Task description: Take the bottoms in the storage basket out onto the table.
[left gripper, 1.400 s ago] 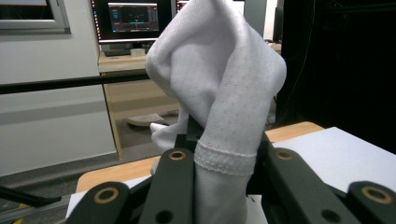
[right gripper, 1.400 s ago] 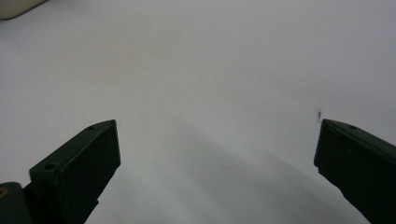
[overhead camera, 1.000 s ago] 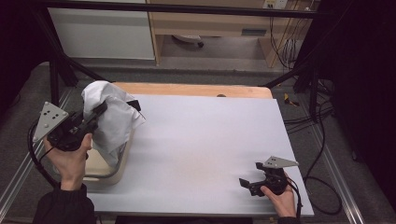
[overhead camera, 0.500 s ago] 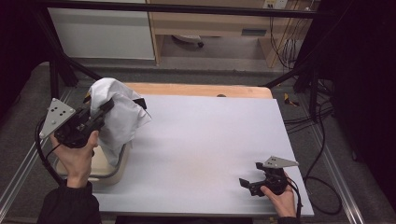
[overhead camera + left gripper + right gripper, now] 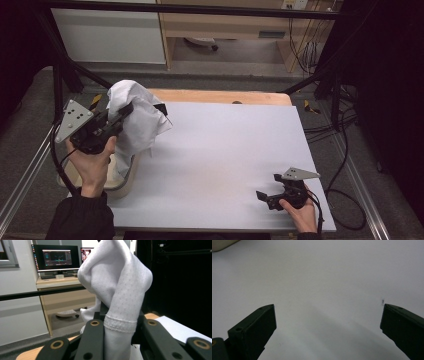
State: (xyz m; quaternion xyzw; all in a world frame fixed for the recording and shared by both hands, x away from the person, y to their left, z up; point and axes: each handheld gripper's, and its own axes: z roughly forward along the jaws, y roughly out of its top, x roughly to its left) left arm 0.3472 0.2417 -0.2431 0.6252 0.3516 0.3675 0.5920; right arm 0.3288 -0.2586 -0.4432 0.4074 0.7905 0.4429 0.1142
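Observation:
A white knitted cloth hangs bunched over the table's left end, lifted above a beige tub. My left gripper is shut on the cloth. In the left gripper view, a hemmed fold of the cloth is pinched between the jaws of the left gripper and rises above them. My right gripper rests at the table's near right corner, held by a hand. In the right gripper view, the right gripper stands open over the bare white table.
The white table top stretches between the two hands. A wooden strip runs along its far edge. Black frame bars stand at the left and right, and cables trail on the floor to the right.
My left hand has carried the cloth a little to the right and slightly upward, away from the tub. The right gripper has stayed where it was.

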